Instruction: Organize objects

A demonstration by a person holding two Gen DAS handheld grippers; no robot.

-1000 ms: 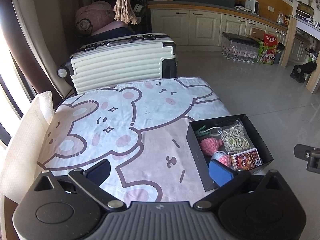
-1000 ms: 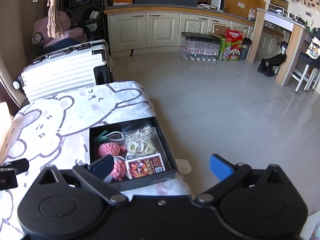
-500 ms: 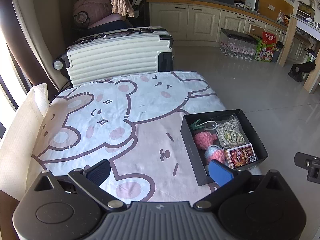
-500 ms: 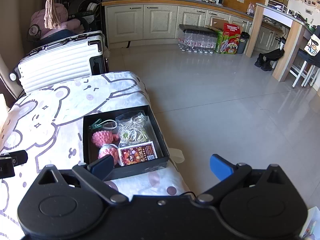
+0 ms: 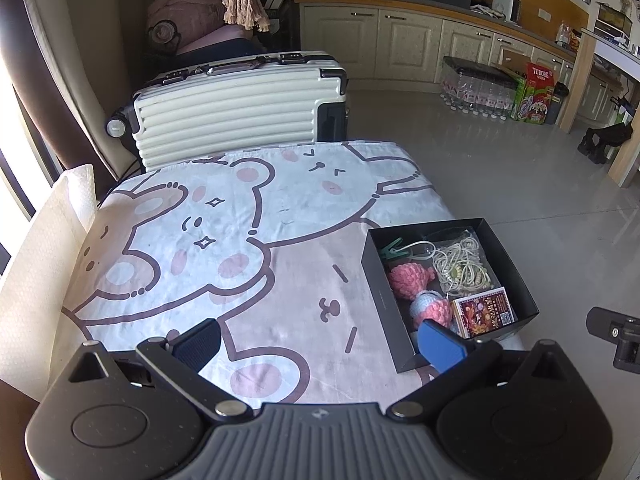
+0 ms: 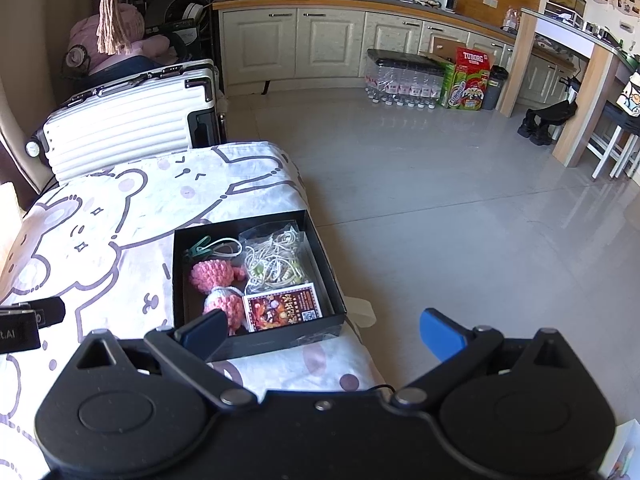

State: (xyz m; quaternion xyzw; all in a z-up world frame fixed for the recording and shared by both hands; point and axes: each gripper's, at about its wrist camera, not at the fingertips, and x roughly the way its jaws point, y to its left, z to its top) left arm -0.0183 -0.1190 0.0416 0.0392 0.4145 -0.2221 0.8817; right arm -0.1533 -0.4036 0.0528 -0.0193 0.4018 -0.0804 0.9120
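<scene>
Both grippers have drawn back and up from the black box [image 6: 256, 276], left gripper [image 5: 320, 338] and right gripper [image 6: 320, 330] both spread wide, empty. It sits at the bear-print sheet's [image 5: 224, 240] right edge – a nudge could tip it floorward (crochet toys [image 6: 218, 284] included). Left of it, open room.

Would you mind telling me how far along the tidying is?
Done: small items sit in the black box, including a pink knit toy, a bagged cord and a card. In hand: nothing; the left gripper and right gripper are open and empty. Left: unclear; nothing loose shows on the sheet.
</scene>
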